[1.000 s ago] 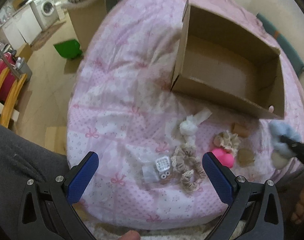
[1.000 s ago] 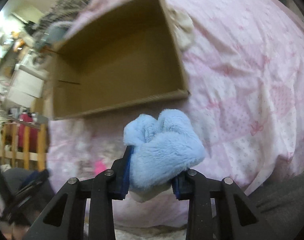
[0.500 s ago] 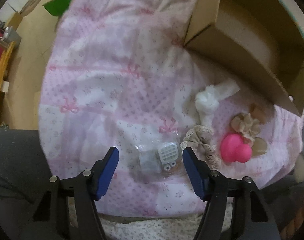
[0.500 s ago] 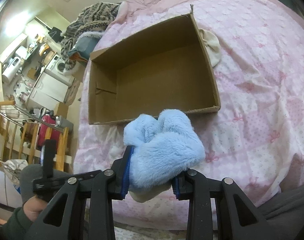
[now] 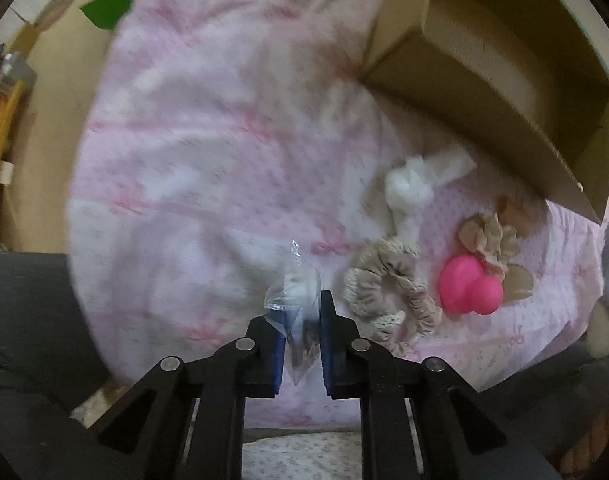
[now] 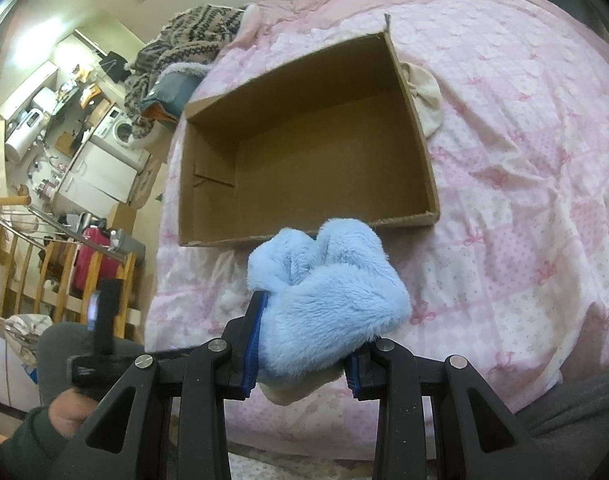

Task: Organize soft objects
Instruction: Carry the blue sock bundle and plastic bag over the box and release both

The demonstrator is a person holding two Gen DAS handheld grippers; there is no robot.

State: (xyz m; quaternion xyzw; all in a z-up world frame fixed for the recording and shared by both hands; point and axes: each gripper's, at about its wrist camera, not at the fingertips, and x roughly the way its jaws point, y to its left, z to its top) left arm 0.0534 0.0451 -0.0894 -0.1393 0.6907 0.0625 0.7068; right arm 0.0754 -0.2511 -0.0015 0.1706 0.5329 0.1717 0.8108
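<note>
In the left wrist view my left gripper [image 5: 301, 312] is shut on a small clear plastic bag [image 5: 294, 288] with little items inside, pinched between the blue pads just above the pink bedspread [image 5: 208, 152]. To its right lie a beige scrunchie [image 5: 388, 292], a white knotted cloth [image 5: 412, 184], a second frilly scrunchie [image 5: 488, 240] and a pink rubbery toy [image 5: 468, 290]. In the right wrist view my right gripper [image 6: 304, 336] is shut on a fluffy light-blue sock [image 6: 328, 296], held just in front of the near wall of the open cardboard box [image 6: 304, 232], whose inside is bare.
The box [image 5: 464, 92] rests on the bed at the upper right of the left view. A cream cloth [image 6: 424, 100] sits beside the box's right wall. A hand [image 6: 64, 412] on the other gripper's handle shows at lower left. Patterned clothes [image 6: 184, 40] are piled beyond the bed.
My left gripper came down toward the bed and its jaws went from wide open to shut on the clear bag. The right gripper kept its hold on the blue sock; its view tilted slightly.
</note>
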